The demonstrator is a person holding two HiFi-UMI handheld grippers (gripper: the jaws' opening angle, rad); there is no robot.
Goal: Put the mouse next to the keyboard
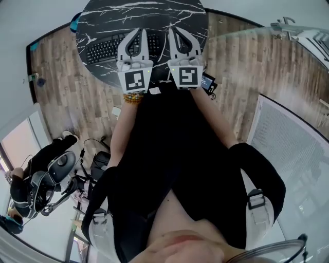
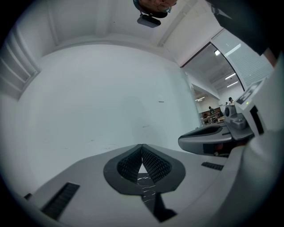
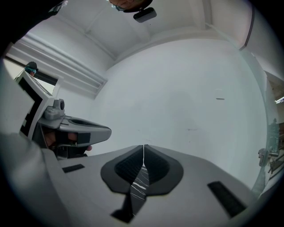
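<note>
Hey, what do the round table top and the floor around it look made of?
Table top: black marble or a marble-look laminate, going by white veins across a smooth dark surface. Floor: wood or wood-look planks, with grey-brown grain in long strips; real or printed is unclear.

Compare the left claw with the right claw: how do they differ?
The left claw hangs over the keyboard, at its right part; the right claw hangs over the marble table beside it. The marker on the left cube differs from that on the right cube. Both claws are shut and empty.
</note>
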